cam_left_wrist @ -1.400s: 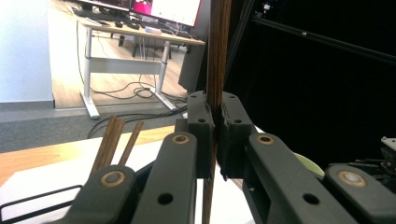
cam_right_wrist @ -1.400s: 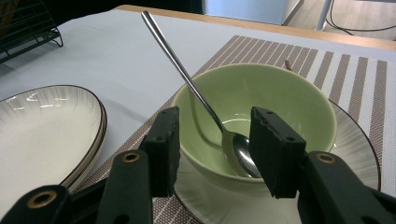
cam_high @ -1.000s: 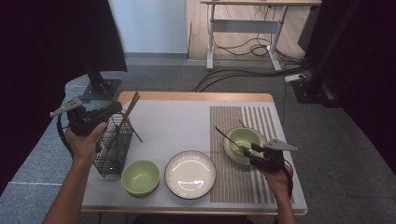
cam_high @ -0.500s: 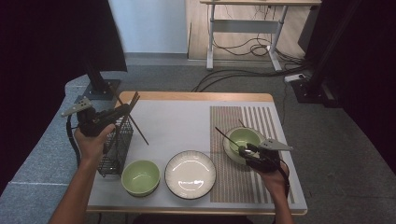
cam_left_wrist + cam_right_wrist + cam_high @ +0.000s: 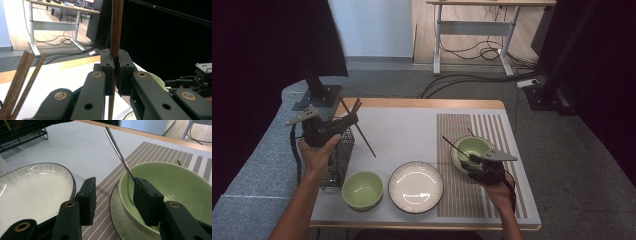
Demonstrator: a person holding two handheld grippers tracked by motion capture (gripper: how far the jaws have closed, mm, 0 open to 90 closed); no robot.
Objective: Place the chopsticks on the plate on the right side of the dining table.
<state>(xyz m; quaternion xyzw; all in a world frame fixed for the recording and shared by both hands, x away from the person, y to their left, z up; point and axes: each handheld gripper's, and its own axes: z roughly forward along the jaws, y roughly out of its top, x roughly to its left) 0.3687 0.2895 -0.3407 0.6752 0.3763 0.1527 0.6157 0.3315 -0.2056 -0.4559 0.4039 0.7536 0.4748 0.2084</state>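
Wooden chopstick (image 5: 116,30): clamped upright between the closed fingers of the left gripper (image 5: 343,123), lifted above the wire rack (image 5: 339,157) at the desk's left edge, seemingly so it can be carried clear.
Rack: more chopsticks (image 5: 23,75) are left standing in it.
Right gripper (image 5: 115,195): fingers held half open astride the near rim of the green bowl (image 5: 175,185) near the right edge; whether the rim is pressed cannot be told.
Spoon (image 5: 117,150): leaned in that bowl, handle against one finger.
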